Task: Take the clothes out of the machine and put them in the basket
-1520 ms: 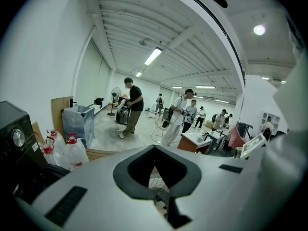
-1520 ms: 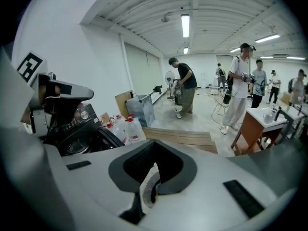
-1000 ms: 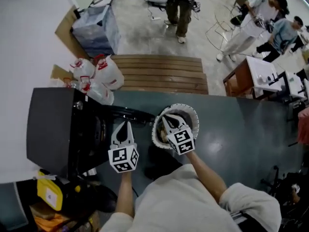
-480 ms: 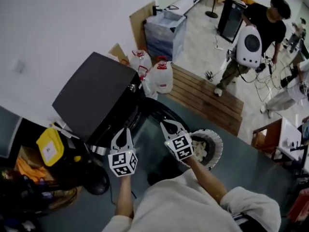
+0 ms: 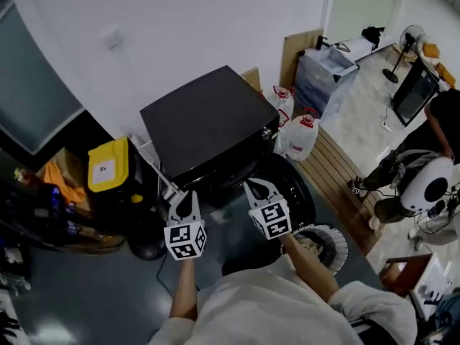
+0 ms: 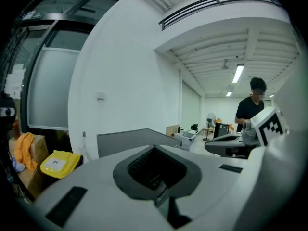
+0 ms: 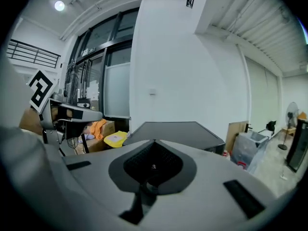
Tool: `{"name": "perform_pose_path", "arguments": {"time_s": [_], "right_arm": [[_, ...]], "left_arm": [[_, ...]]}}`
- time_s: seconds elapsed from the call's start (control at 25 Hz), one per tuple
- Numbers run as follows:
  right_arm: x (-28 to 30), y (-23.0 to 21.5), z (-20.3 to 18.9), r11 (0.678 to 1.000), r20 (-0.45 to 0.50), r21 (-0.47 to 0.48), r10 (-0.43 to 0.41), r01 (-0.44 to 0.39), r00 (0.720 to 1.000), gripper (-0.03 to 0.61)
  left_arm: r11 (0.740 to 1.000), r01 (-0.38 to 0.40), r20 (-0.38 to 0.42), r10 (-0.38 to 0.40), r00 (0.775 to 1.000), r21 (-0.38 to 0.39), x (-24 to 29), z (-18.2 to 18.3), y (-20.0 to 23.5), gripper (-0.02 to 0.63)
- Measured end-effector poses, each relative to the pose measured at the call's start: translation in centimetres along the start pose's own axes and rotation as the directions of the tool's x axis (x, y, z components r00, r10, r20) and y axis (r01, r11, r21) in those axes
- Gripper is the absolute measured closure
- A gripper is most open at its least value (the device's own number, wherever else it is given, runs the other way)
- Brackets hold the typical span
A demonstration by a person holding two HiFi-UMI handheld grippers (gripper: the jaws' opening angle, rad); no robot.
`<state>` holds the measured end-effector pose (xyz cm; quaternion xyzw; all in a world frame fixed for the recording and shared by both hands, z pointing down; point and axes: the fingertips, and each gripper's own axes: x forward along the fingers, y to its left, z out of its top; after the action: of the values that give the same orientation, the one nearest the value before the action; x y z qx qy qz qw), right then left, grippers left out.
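1. Left gripper [image 5: 186,195]: jaws were closed tip to tip with nothing between them. It was held in the air and pointed at the front of the machine [image 5: 205,121].
2. Right gripper [image 5: 253,186]: jaws were also fully together and empty. It was held beside the left one, pointing the same way, and the two were close but not touching.
3. The machine was a black box against the white wall. Its round door [image 5: 291,189] was swung open to the right, just past the right gripper. I couldn't tell what was inside the drum.
4. Basket [image 5: 338,234]: white rim, on the dark floor next to the open door and partly behind the person's right forearm. A pale heap of clothes [image 5: 314,244] lay in it.
5. Further out:
   - A yellow container [image 5: 108,165] stood left of the machine.
   - Two white jugs with red caps [image 5: 298,136] stood to its right.
   - Beyond the jugs were a wooden slatted platform [image 5: 338,165] and a clear bin [image 5: 325,74].
   - A person in black [image 5: 438,124] stood at the far right.
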<state>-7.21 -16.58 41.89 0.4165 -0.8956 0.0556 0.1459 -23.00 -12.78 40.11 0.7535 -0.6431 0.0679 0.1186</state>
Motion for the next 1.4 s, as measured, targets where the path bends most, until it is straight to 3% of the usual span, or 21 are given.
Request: {"name": "perform_pose_path", "arguments": {"time_s": [0.36,1.4], "right_arm": [[2.9,2.0,2.2,0.997,0.020,-0.051,0.056,-0.055,0.998,0.557],[1.8,0.3,2.7,0.999,0.022,-0.039,-0.020,0.021,1.000,0.557]], "left_arm": [[0.997,-0.073,0.032,0.074,0.997,-0.020,-0.9,0.6,3.9,0.595],[1.000,0.005,0.050,-0.005,0.999,-0.009,0.9,1.9,2.4,0.595]]}}
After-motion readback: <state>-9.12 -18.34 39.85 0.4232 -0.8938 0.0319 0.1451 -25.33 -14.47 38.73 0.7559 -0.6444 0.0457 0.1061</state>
